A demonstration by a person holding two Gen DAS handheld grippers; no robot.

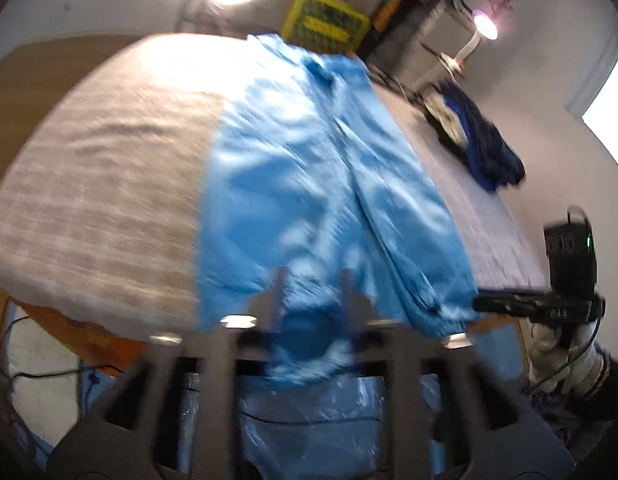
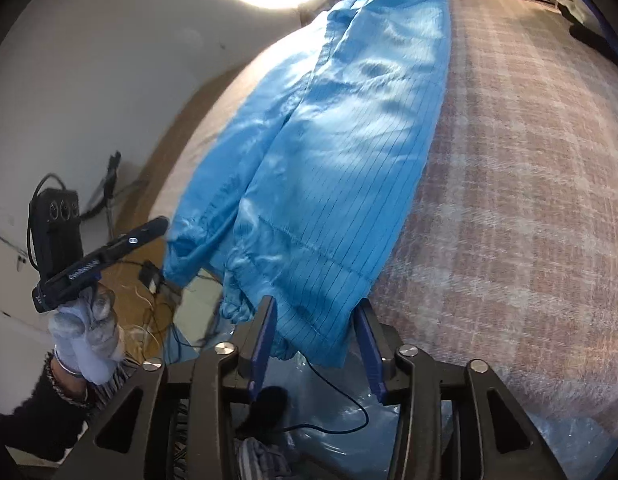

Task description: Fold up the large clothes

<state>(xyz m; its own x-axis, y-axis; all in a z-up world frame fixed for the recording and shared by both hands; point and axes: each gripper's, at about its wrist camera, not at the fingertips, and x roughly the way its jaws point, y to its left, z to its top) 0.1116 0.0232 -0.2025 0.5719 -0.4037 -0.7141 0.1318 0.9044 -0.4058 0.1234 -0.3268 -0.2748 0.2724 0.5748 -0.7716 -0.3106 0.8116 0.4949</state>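
While hem hangs off bed (image 2: 509, 160) | both tools spread, pinching nothing: left tool (image 1: 313, 292), right tool (image 2: 315, 328) | jacket (image 2: 329, 140) hem between right tool's fingers | pinch corners evenly before folding away.

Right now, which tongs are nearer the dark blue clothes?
Right. The right tongs are at the coat hem on the side toward the dark blue clothes; the left tongs are farther along it.

black gripper frames (image 2: 315, 312), blue finger pads (image 2: 265, 344), silver screws; pale glove (image 2: 87, 340), dark sleeve, beaded bracelet.
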